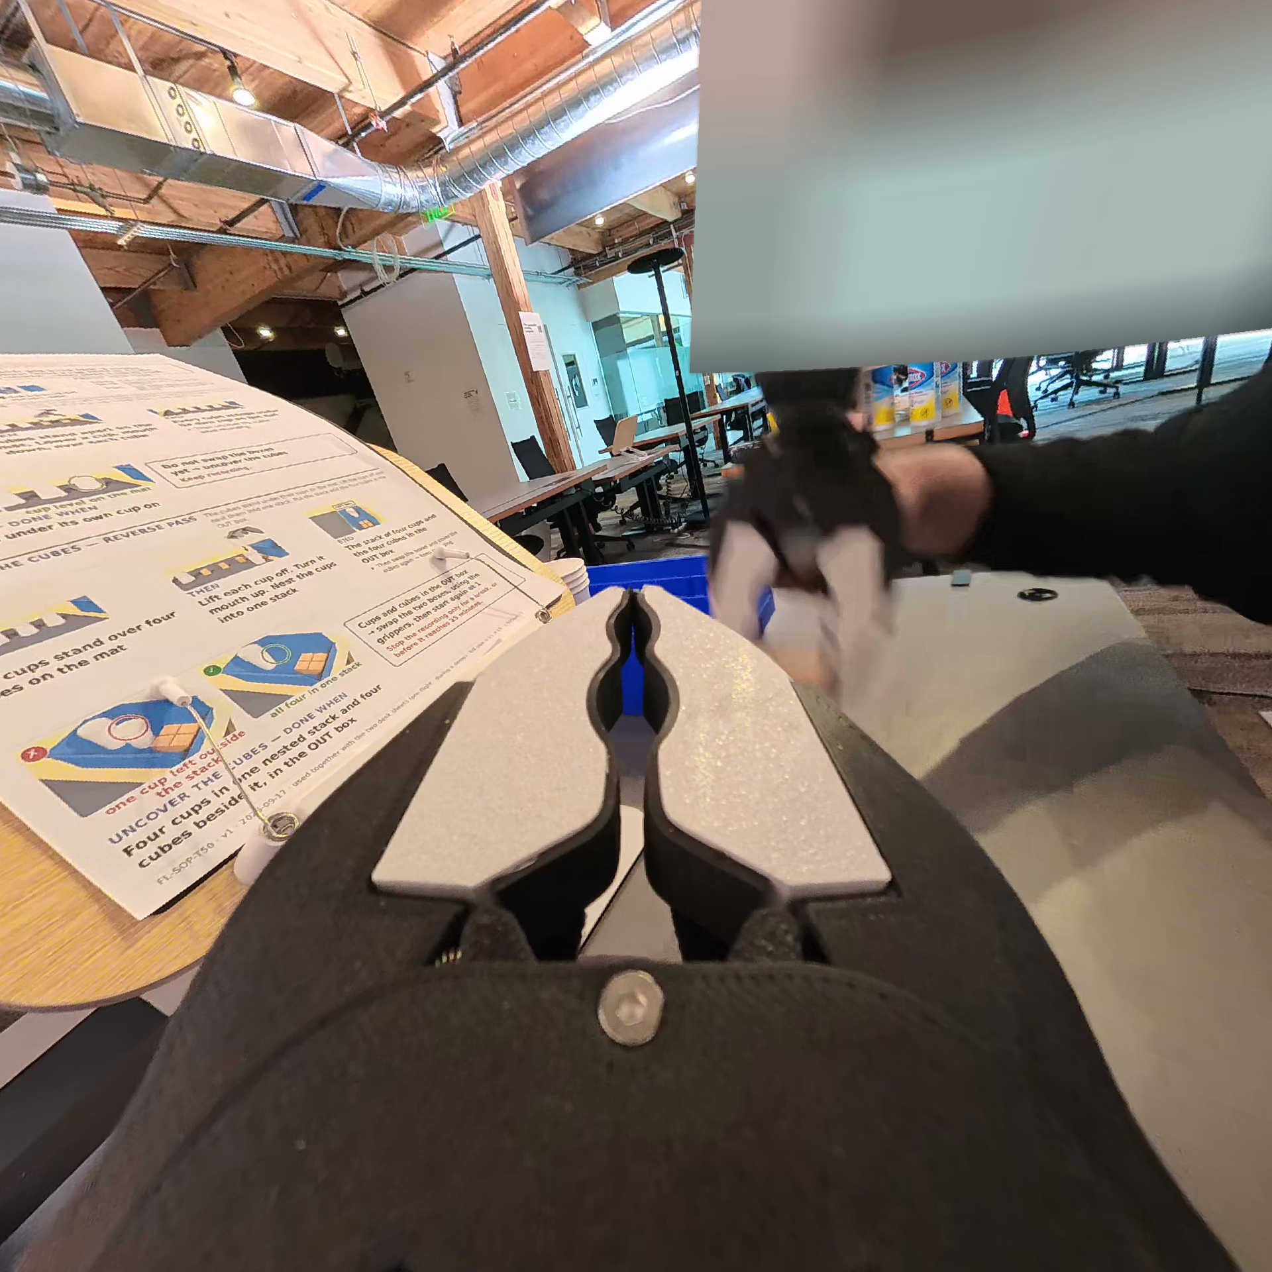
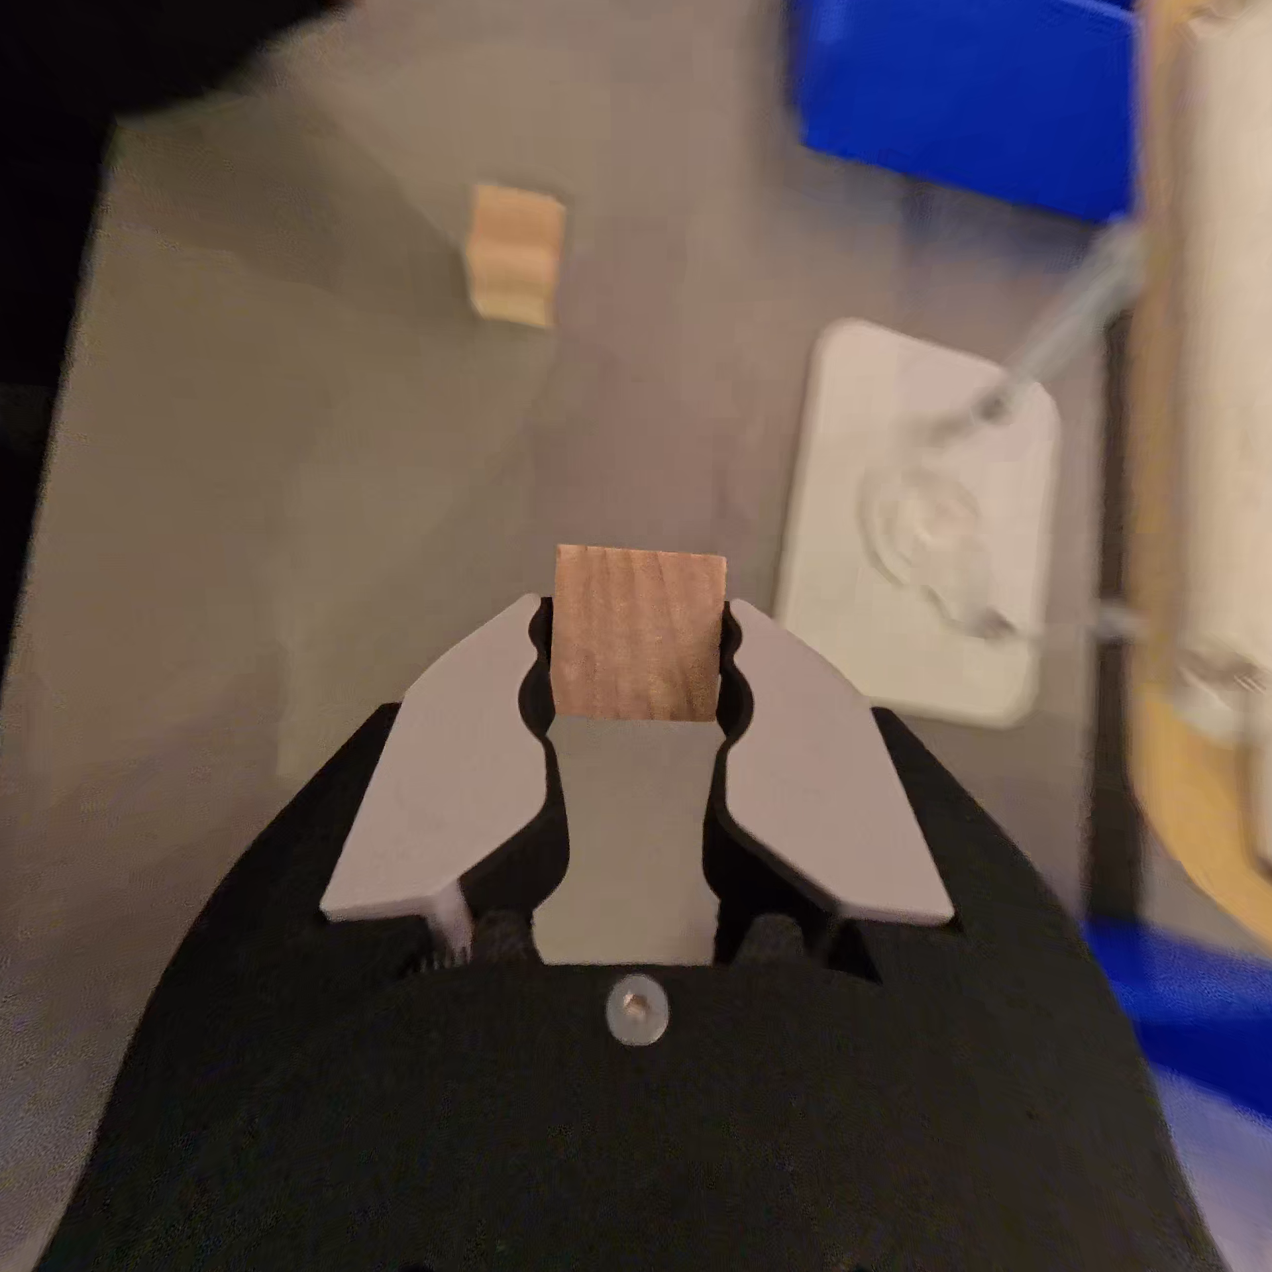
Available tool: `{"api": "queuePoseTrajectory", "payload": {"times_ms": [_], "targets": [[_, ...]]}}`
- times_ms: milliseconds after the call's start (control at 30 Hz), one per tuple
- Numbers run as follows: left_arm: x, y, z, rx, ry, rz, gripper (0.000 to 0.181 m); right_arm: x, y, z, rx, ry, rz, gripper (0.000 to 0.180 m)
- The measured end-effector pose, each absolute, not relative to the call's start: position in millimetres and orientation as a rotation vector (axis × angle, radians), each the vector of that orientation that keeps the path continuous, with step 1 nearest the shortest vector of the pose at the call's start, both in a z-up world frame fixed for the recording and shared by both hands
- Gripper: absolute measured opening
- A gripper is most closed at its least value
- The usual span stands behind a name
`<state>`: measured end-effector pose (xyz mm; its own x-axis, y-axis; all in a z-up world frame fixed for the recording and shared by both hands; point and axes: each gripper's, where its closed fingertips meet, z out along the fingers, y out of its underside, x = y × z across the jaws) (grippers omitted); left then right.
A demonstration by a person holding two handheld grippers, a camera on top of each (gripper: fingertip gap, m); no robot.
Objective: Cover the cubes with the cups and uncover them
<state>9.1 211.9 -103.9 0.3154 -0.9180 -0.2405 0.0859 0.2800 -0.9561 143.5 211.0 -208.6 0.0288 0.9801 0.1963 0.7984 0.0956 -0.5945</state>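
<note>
In the right wrist view my right gripper (image 2: 639, 619) is shut on a wooden cube (image 2: 640, 637) and holds it above the grey mat (image 2: 275, 482). A second wooden cube (image 2: 515, 255), blurred, lies on the mat farther off to the left. In the left wrist view my left gripper (image 1: 633, 606) is shut and empty, held up above the table. The right gripper (image 1: 798, 592) shows there too, blurred, in a person's gloved hand over the mat (image 1: 1032, 688). A stack of white cups (image 1: 575, 577) peeks out behind the instruction sheet.
A blue box (image 1: 661, 585) stands at the mat's far edge; blue boxes (image 2: 963, 103) also show in the right wrist view. An instruction sheet (image 1: 206, 585) lies on a round wooden board at the left. A white plate (image 2: 915, 523) with a cable sits on the mat.
</note>
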Motion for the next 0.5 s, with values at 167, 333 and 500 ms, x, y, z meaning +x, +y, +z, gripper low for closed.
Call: {"api": "queuePoseTrajectory", "payload": {"times_ms": [167, 333, 500], "targets": [[13, 212, -106, -1.059, 1.017, -0.848, 0.000, 270, 284, -158, -1.818, -1.716, 0.235, 0.046], [17, 216, -111, -1.079, 1.025, -0.843, 0.000, 337, 341, -210, -1.998, -1.832, 0.062, 0.046], [18, 221, -117, -1.103, 1.029, -0.835, 0.000, 354, 370, -268, -2.114, -1.913, 0.064, 0.046]]}}
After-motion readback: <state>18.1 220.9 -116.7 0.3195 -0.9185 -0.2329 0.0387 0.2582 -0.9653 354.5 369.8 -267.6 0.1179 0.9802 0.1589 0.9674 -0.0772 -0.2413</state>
